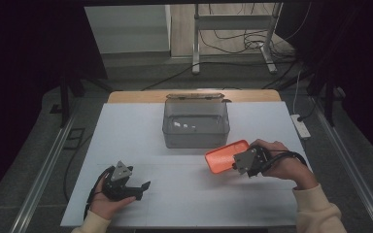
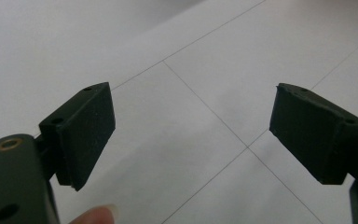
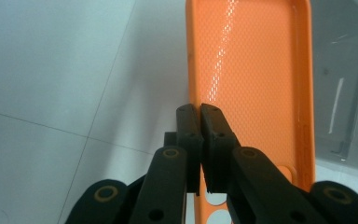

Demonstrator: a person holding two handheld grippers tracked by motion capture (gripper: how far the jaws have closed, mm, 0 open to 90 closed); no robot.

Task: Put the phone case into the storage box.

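Observation:
A shallow orange tray (image 1: pixel 223 155) with a raised rim lies just in front of the clear container's right corner. In the right gripper view the orange tray (image 3: pixel 251 70) stretches away from the jaws, which are pressed together on its long left rim. My right gripper (image 1: pixel 235 165) is shut on that rim, held by a hand in a cream sleeve. At the table's front left my left gripper (image 1: pixel 144 187) rests low over the white surface. Its jaws stand wide apart with only bare table between them, as the left gripper view shows around the left gripper (image 2: pixel 191 126).
A clear plastic container (image 1: pixel 196 128) with a few small white bits inside stands at the table's middle back; its wall (image 3: pixel 345 93) lies right beside the tray. The white table (image 1: pixel 184 194) has thin seam lines. A power strip (image 1: pixel 301 126) lies off the right edge.

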